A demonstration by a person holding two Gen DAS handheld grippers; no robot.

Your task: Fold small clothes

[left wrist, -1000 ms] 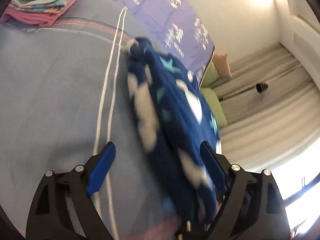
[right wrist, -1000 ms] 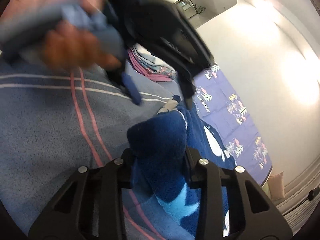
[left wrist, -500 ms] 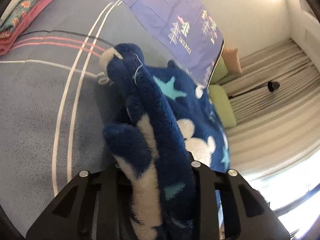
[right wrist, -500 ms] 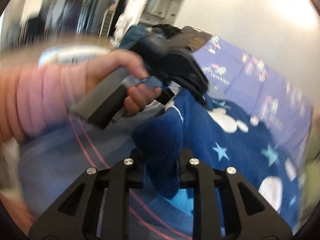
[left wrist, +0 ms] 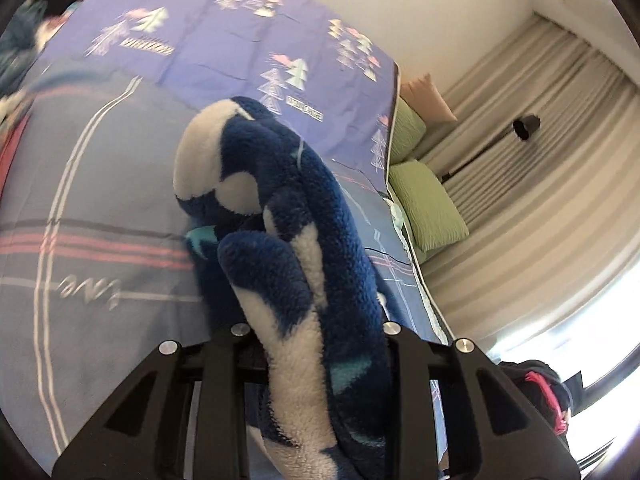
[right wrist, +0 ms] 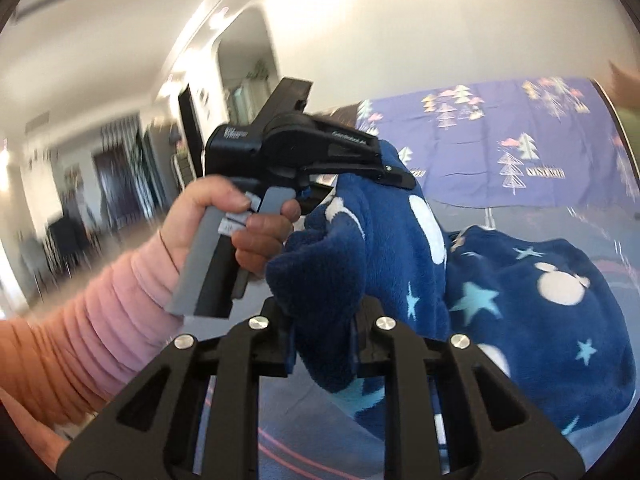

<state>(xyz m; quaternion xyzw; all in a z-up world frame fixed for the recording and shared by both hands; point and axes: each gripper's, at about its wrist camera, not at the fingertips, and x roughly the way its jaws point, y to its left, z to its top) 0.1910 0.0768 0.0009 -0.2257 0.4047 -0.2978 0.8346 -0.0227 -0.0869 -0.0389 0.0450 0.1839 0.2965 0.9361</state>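
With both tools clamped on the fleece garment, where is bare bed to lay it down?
Free: the grey striped bedspread left of the blue fleece garment, below the purple tree-print sheet. Crowded: the right edge by the green pillows, and the far left corner, where blurred items lie.

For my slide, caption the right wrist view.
Both grippers, right and left, pinch a blue fleece garment above the bed.

Left gripper (left wrist: 316,332), right gripper (right wrist: 320,336): jaws clamped.
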